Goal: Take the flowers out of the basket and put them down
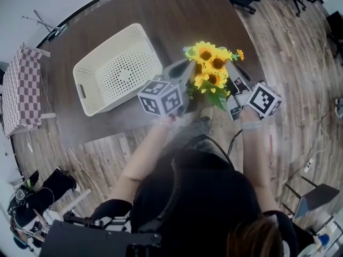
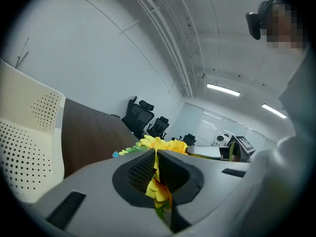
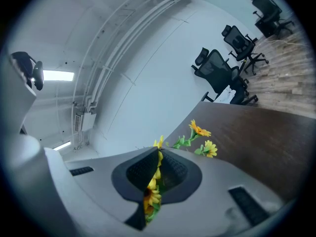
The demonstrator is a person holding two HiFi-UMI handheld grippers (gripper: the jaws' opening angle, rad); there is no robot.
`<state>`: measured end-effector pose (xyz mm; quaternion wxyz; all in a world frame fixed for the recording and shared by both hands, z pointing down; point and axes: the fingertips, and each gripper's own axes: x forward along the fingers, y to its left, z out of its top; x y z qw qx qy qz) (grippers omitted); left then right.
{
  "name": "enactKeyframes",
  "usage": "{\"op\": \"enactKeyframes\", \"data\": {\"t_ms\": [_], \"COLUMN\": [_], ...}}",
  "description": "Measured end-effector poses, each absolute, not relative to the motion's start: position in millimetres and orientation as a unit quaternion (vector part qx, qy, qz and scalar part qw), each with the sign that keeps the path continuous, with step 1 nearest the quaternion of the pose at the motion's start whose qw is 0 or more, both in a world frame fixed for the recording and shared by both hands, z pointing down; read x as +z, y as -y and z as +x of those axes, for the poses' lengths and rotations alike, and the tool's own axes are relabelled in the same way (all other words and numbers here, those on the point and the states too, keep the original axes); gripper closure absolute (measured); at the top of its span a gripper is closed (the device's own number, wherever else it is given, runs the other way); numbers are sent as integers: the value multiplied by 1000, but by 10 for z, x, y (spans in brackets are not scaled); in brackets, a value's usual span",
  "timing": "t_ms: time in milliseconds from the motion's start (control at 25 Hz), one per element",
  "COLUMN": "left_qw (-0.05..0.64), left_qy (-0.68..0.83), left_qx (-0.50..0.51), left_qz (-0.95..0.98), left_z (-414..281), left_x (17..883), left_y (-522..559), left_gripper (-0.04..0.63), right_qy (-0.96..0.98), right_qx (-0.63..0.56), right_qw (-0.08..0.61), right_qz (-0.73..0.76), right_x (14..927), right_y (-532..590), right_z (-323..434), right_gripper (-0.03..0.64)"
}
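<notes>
Yellow sunflowers (image 1: 210,68), clamped by left gripper (image 2: 155,169) and right gripper (image 3: 155,174) alike, are held clear of the cream basket (image 1: 86,90); placement on the table (image 1: 177,9) is judged outstanding.

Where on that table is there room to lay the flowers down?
Bare table stretches beyond the basket and to its right, up to the far rounded edge. The near right edge is crowded: the held flowers hang there.

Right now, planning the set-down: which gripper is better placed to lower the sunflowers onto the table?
Right, slightly. Both are shut on the sunflower bunch, but the right gripper faces bare tabletop, while the left gripper sits beside the white basket.
</notes>
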<state>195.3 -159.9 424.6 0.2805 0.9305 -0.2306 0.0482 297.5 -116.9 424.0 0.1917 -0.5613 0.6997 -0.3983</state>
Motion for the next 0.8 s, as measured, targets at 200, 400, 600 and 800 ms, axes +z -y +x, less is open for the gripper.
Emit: {"op": "enactKeyframes", "data": {"t_ms": [200,400,600,800], "left_qw": [285,293,298,302], "left_qy": [235,240,242,244], "left_qx": [53,60,63,63], "left_qz": [928,924,921,919], "left_z": [1918,1944,1952,1965], "left_x": [4327,4410,4445,4484], "left_y": [1590,1631,1612,1630], "left_gripper": [589,589,589,589], "right_qy": [-700,-696,-697,-696], "right_qx": [-407,-416,-420,-426], "right_qw": [190,181,180,183], "right_qz": [-556,-557,-552,-549], "right_x": [4324,4417,4431,4466], "right_y": [1176,1220,1216,1237], "right_z": [2944,2987,2990,3007], "right_gripper": [612,612,613,613]}}
